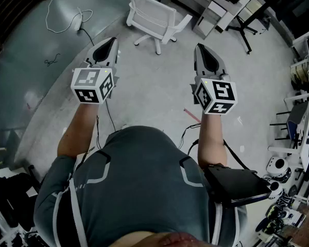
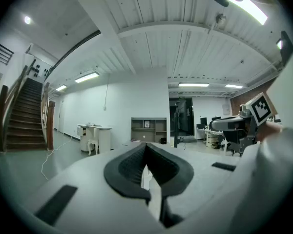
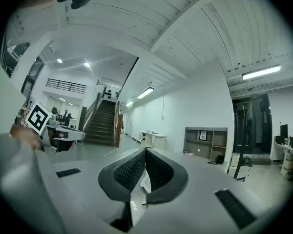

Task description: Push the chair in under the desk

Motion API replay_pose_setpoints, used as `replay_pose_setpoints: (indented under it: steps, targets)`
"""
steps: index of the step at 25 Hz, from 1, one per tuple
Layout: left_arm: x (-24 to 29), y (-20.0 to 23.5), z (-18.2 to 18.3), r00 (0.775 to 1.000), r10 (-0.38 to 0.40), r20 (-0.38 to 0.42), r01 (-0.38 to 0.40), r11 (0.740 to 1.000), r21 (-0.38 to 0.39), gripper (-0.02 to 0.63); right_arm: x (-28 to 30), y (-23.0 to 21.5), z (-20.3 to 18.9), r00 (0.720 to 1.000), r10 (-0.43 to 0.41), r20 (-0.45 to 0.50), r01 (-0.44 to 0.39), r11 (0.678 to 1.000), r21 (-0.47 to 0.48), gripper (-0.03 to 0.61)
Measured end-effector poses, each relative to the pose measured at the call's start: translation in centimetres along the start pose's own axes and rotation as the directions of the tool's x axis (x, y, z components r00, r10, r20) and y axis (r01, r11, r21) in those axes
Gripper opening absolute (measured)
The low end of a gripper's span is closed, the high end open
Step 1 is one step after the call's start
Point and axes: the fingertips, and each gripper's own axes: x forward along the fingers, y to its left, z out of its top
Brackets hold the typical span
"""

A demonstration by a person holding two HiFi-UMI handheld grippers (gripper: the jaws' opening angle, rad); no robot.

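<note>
head view: white chair (image 1: pixel 153 15) stands on the grey floor (image 1: pixel 144 86), well ahead of both grippers. it is near the white surface (image 1: pixel 220 10) at upper right but not yet under it. left gripper (image 1: pixel 112 40) and right gripper (image 1: pixel 199 47) are held out in front of the person, apart from each other, touching nothing. both gripper views: jaws clenched, pads together, nothing between them, only the room beyond.

judgement: the step in hand is the approach; the push has not begun. to do it well:
- walk up and set both closed tips against the backrest, level, one toward each side, so the chair rolls straight and does not swivel.
- aim the seat at the gap under the surface and mind the armrests against its edge.
- push slowly, since the castors may veer.

a loose cable (image 1: pixel 67 19) lies off to the left, away from the likely path.
</note>
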Motion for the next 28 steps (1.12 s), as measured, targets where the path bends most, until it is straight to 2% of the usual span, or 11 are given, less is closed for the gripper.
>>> replay_pose_setpoints:
  steps: [10,18,22,28]
  targets:
    - [0.3,3.4,0.3,1.0,-0.013,0.018,0.013,1.0,-0.007,0.009,2.3,2.1,0.5,1.0,-0.017,0.003,0.017,1.0,0.007,0.028]
    - [1.1,8.1,-0.8,0.999,-0.042,0.019,0.043,0.999,-0.013,0.009,6.0,4.6,-0.1,0.998,-0.054,-0.014,0.054,0.998,0.011,0.029]
    - [2.0,10.1,-1.3,0.999,-0.048,0.017,0.048,0.998,-0.036,0.009,8.1,6.1,-0.5,0.998,-0.038,-0.04,0.038,0.999,-0.006,0.029]
    - [5.3,12.5,-1.9,0.999,-0.034,0.004,0.034,0.999,-0.026,0.009,12.3,4.6,-1.0,0.998,-0.032,-0.051,0.03,0.999,-0.035,0.031]
